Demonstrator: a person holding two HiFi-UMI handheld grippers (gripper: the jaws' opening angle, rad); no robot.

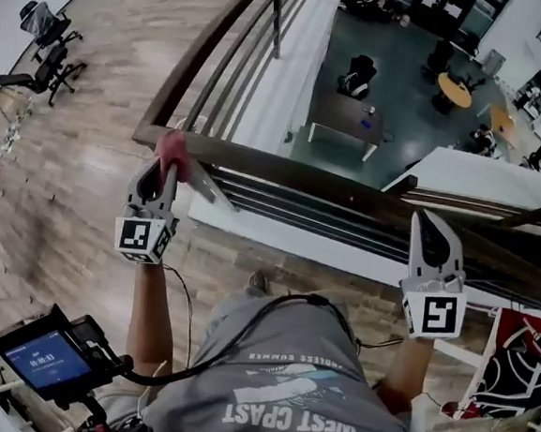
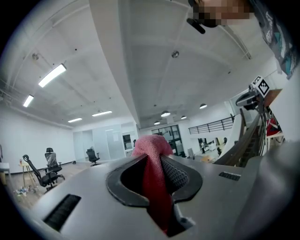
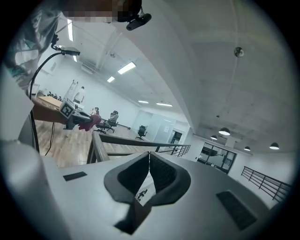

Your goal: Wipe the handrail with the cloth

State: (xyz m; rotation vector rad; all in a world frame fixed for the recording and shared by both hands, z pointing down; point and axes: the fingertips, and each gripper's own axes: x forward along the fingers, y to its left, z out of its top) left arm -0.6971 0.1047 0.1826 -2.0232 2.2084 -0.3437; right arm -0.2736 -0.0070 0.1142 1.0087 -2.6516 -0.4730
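Cloth [image 1: 173, 145]: red-pink, woven look. Handrail [image 1: 293, 173]: dark brown wood. Left gripper [image 1: 165, 165] & right gripper [image 1: 434, 218]: pale grey bodies, black jaw pads w/ fine dotted grid; marker cubes [image 1: 143, 237] black squares on white. Floor [image 1: 76, 175]: light brown wood-grain planks. Shirt [image 1: 285, 372]: grey w/ white print. Office chairs [image 1: 42, 30]: black. Round table [image 1: 454, 89]: orange. Screen [image 1: 48, 360]: blue.

Two-level office: swivel chairs [image 1: 42, 26], desk [image 1: 347, 115].

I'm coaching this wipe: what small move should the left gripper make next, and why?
Probably slide the left gripper rightward along the handrail: its jaws are shut on the red cloth, which appears to sit on the rail's corner end, with the rest unwiped.
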